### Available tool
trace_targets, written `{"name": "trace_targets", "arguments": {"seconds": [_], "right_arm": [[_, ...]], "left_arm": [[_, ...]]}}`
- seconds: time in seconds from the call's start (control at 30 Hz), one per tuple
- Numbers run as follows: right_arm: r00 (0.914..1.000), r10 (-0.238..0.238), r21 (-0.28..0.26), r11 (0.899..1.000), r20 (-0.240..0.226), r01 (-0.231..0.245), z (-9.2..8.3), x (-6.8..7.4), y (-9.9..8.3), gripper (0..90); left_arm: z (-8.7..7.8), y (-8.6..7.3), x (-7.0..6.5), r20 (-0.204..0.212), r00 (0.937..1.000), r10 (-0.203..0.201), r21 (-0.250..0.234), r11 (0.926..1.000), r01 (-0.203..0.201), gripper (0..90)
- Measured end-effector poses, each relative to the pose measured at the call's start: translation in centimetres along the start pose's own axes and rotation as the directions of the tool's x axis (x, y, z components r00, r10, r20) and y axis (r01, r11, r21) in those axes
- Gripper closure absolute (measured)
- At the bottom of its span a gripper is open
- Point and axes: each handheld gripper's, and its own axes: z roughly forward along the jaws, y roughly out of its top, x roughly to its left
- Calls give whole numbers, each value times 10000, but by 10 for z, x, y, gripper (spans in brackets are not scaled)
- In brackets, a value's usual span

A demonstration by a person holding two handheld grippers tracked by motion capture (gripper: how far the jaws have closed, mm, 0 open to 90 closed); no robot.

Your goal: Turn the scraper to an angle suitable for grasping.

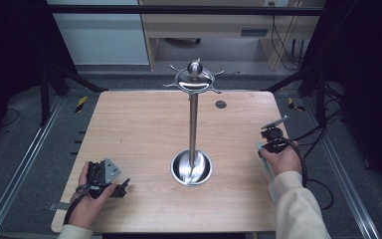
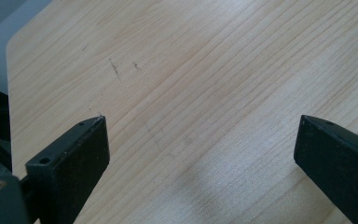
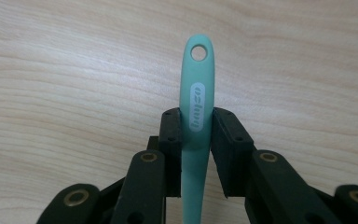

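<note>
Two claws over pale wooden table (image 1: 144, 124): left claw (image 2: 200, 154) wide apart; right claw (image 3: 196, 140) tight around mint-green handle (image 3: 196, 93); grey floor (image 1: 45, 149) around.

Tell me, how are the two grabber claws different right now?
The left gripper is open with nothing between its jaws; the right gripper is shut on a teal utensil handle. The left gripper sits near the table's front-left corner; the right gripper is at its right edge. Both have black jaws.
</note>
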Motion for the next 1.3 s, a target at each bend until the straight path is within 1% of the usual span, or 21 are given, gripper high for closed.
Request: {"name": "trace_targets", "arguments": {"seconds": [0.17, 0.3, 0.4, 0.5, 0.57, 0.6, 0.63, 0.67, 0.7, 0.73, 0.77, 0.8, 0.83, 0.87, 0.9, 0.97, 1.07, 1.17, 1.23, 1.27, 1.3], "right_arm": [[9995, -169, -666, 9977, -257, 151, -23, 1, 1, 741], [9976, -461, -1295, 9908, -518, 391, -39, 5, 4, 741], [9949, -812, -1799, 9812, -598, 693, -49, 9, 7, 741], [9909, -997, -2248, 9713, -905, 772, -59, 14, 9, 742], [9869, -1160, -2694, 9595, -1118, 823, -66, 16, 11, 742], [9869, -1160, -2694, 9595, -1118, 823, -66, 16, 11, 742], [9802, -1372, -3110, 9464, -1429, 871, -74, 20, 12, 743], [9786, -1410, -3257, 9416, -1502, 856, -77, 21, 12, 743], [9786, -1410, -3257, 9416, -1502, 856, -77, 21, 12, 743], [9759, -1576, -3656, 9261, -1511, 930, -82, 23, 13, 744], [9750, -1597, -3778, 9214, -1543, 911, -83, 23, 13, 745], [9750, -1597, -3778, 9214, -1543, 911, -83, 23, 13, 745], [9712, -1729, -4104, 9072, -1637, 924, -86, 24, 13, 745], [9700, -1777, -4201, 9026, -1662, 934, -86, 24, 13, 745], [9700, -1777, -4201, 9026, -1662, 934, -86, 24, 13, 745], [9666, -1904, -4573, 8844, -1716, 930, -90, 25, 11, 746], [9631, -2049, -4896, 8667, -1747, 956, -93, 25, 7, 745], [9606, -2166, -4988, 8605, -1743, 1035, -95, 26, 7, 745], [9589, -2271, -5175, 8487, -1703, 1091, -101, 27, 6, 746], [9589, -2271, -5175, 8487, -1703, 1091, -101, 27, 6, 746], [9573, -2342, -5331, 8388, -1694, 1109, -107, 29, 5, 745]], "left_arm": [[-1, 1, 2, 53, 10000, -57, -220, 9997, 58, 31], [-3, 2, 2, -34, 10000, -81, -434, 9990, 79, 30], [-2, 0, 4, -87, 9998, -165, -382, 9991, 161, 30], [-2, -1, 5, -138, 9997, -220, -357, 9991, 215, 30], [-3, -2, 8, -200, 9992, -348, -404, 9986, 340, 30], [-3, -2, 8, -200, 9992, -348, -404, 9986, 340, 30], [-3, -4, 10, -240, 9985, -490, -456, 9978, 479, 30], [-3, -4, 10, -240, 9985, -490, -456, 9978, 479, 30], [-3, -5, 11, -291, 9979, -583, -454, 9973, 569, 30], [-3, -7, 13, -327, 9963, -789, -457, 9960, 773, 30], [-3, -7, 13, -327, 9963, -789, -457, 9960, 773, 30], [-3, -8, 13, -351, 9962, -793, -389, 9962, 780, 30], [-2, -9, 12, -360, 9954, -885, -399, 9954, 871, 30], [-1, -9, 12, -354, 9952, -910, -375, 9953, 897, 30], [-1, -9, 12, -354, 9952, -910, -375, 9953, 897, 30], [0, -9, 10, -347, 9960, -822, -211, 9965, 815, 30], [1, -8, 9, -316, 9964, -787, -168, 9968, 782, 30], [1, -8, 9, -331, 9972, -667, -83, 9978, 664, 30], [2, -8, 8, -323, 9964, -784, -181, 9968, 778, 30], [2, -8, 8, -323, 9964, -784, -181, 9968, 778, 30], [1, -8, 9, -352, 9965, -759, -167, 9970, 753, 30]]}}
